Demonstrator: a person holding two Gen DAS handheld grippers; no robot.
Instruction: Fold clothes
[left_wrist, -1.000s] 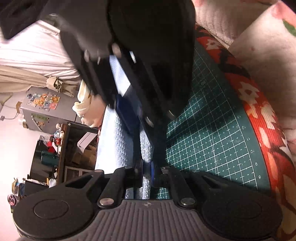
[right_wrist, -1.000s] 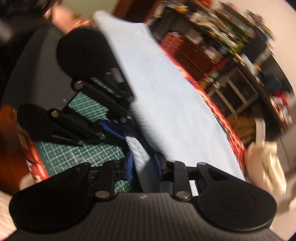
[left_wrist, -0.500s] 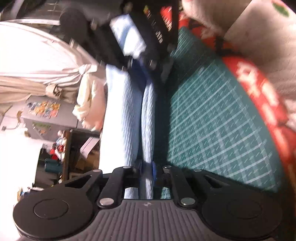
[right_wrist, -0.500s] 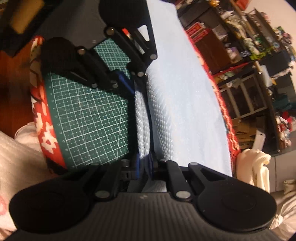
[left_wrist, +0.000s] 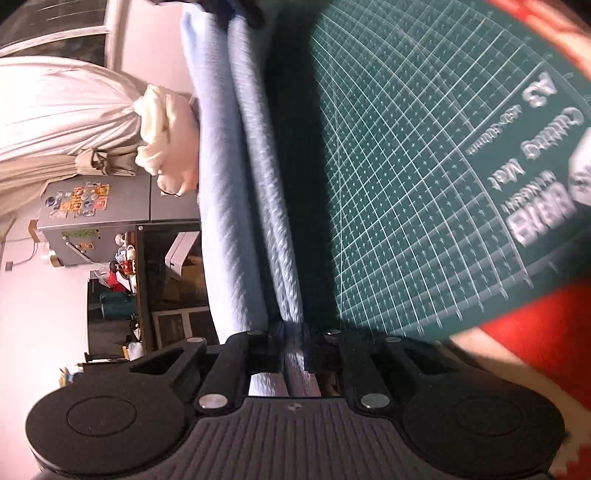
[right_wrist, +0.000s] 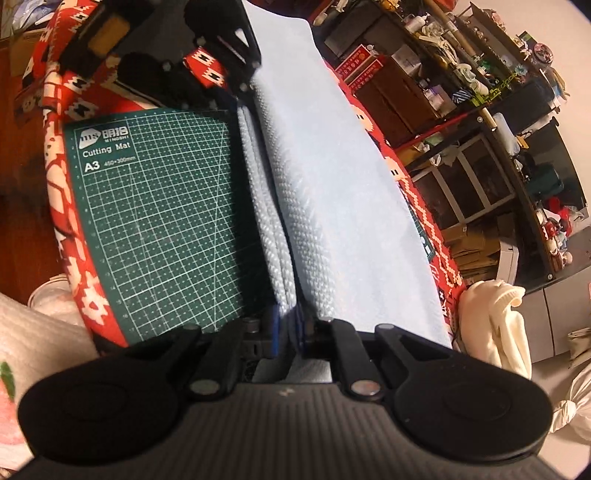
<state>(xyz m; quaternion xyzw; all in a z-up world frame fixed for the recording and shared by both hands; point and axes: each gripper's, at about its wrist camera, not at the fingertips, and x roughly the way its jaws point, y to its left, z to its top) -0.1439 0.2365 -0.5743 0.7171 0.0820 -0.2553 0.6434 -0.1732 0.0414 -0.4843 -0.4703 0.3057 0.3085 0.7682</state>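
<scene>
We hold the light-blue cloth (right_wrist: 332, 177) by its folded edge at both ends. In the right wrist view our right gripper (right_wrist: 290, 332) pinches the stacked layers tight between its blue pads, and the left gripper (right_wrist: 236, 79) shows at the far end, its fingers closed narrow on the same edge. The left wrist view shows the left gripper (left_wrist: 295, 343) clamped on the fold, the cloth (left_wrist: 236, 192) running away from it as 2 rolled ridges beside the green cutting mat (left_wrist: 406, 184).

Only the right view gives the whole mat (right_wrist: 166, 221) lying on a red patterned tablecloth (right_wrist: 79, 291), plus the cluttered shelves (right_wrist: 480, 110) — the left view alone shows a grey cabinet (left_wrist: 96, 206) covered in stickers and a tied curtain (left_wrist: 55, 110). A cream garment (right_wrist: 495, 325) hangs past the table edge.

The mat reads "Cutting Mat", "A3", "450×300mm" and "MINGSHI" — mirrored and blurred in the left view.
</scene>
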